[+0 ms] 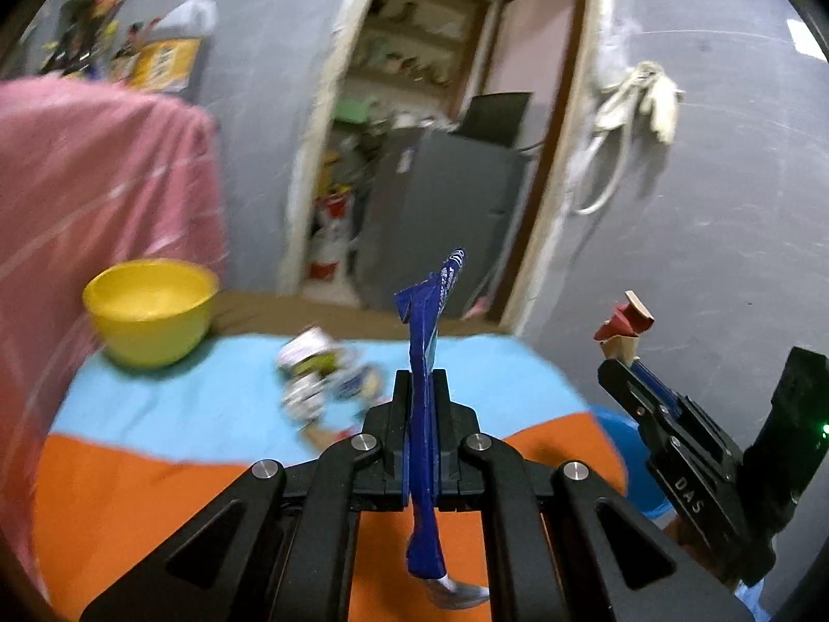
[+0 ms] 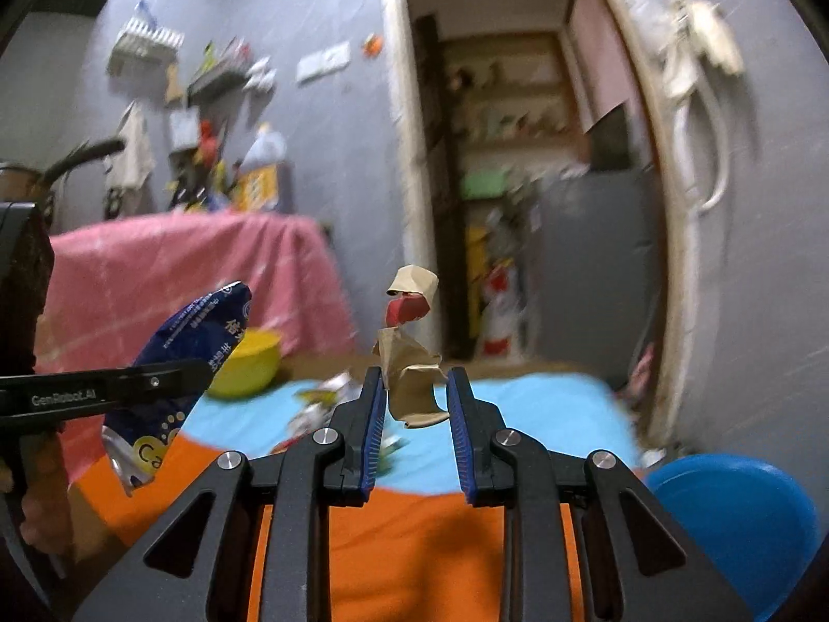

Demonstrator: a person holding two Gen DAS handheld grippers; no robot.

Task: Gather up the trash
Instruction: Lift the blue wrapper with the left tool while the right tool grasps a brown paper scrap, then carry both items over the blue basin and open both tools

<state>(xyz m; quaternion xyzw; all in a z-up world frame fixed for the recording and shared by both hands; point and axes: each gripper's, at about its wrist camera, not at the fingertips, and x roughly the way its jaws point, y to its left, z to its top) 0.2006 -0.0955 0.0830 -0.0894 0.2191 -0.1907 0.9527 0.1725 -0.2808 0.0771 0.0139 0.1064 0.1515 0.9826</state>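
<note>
My left gripper (image 1: pixel 420 378) is shut on a flattened dark blue snack wrapper (image 1: pixel 430 306), which sticks up past the fingertips and hangs down below them. From the right wrist view the same wrapper (image 2: pixel 207 321) shows broadside at the left, clamped in the left gripper (image 2: pixel 202 370). My right gripper (image 2: pixel 416 378) is shut on a crumpled brown and red paper scrap (image 2: pixel 412 306), whose lower end is wedged between the blue pads. Both are lifted above the table. More crumpled wrappers (image 1: pixel 316 373) lie on the light blue cloth (image 1: pixel 207 404). A yellow bowl (image 1: pixel 150 311) stands at the table's far left.
An orange cloth (image 2: pixel 414 544) covers the near part of the table. A pink-covered piece of furniture (image 1: pixel 93 181) rises to the left. A blue round plastic object (image 2: pixel 735 518) sits low at the right. Behind the table, a grey wall and an open doorway (image 2: pixel 492 181) lead to cluttered shelves.
</note>
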